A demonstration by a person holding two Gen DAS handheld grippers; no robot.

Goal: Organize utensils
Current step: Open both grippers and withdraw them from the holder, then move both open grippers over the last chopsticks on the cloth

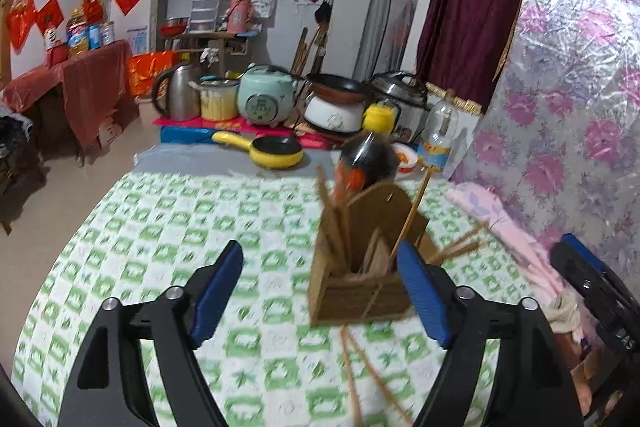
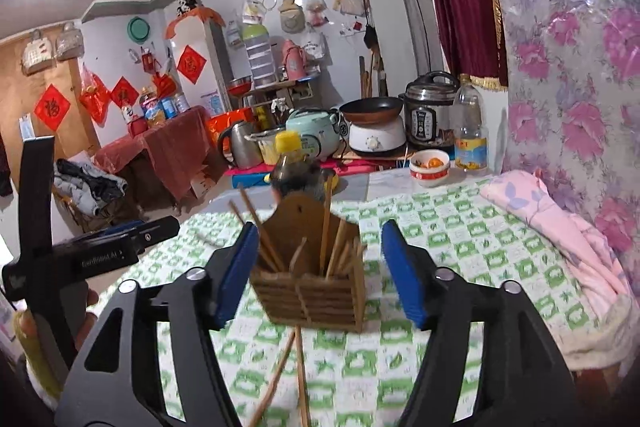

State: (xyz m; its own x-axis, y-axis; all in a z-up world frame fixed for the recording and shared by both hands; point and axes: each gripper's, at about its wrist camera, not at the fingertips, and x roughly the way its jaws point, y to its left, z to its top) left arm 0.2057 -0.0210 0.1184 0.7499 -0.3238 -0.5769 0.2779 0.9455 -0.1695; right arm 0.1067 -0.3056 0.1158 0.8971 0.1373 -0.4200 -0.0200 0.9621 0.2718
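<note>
Though near holder [image 2: 308,291], both claws [image 2: 320,275] agape, empty.

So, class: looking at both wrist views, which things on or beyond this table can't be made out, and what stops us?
- Loose chopsticks: near ends cut off by the bottom edge, both views.
- Wooden holder: contents motion-blurred, count unclear; the right wrist view hides its left corner behind a blue pad.
- Dark bottle: label blurred in the left wrist view, mostly hidden behind the holder's back in the right.
- Bowl: contents too small.
</note>
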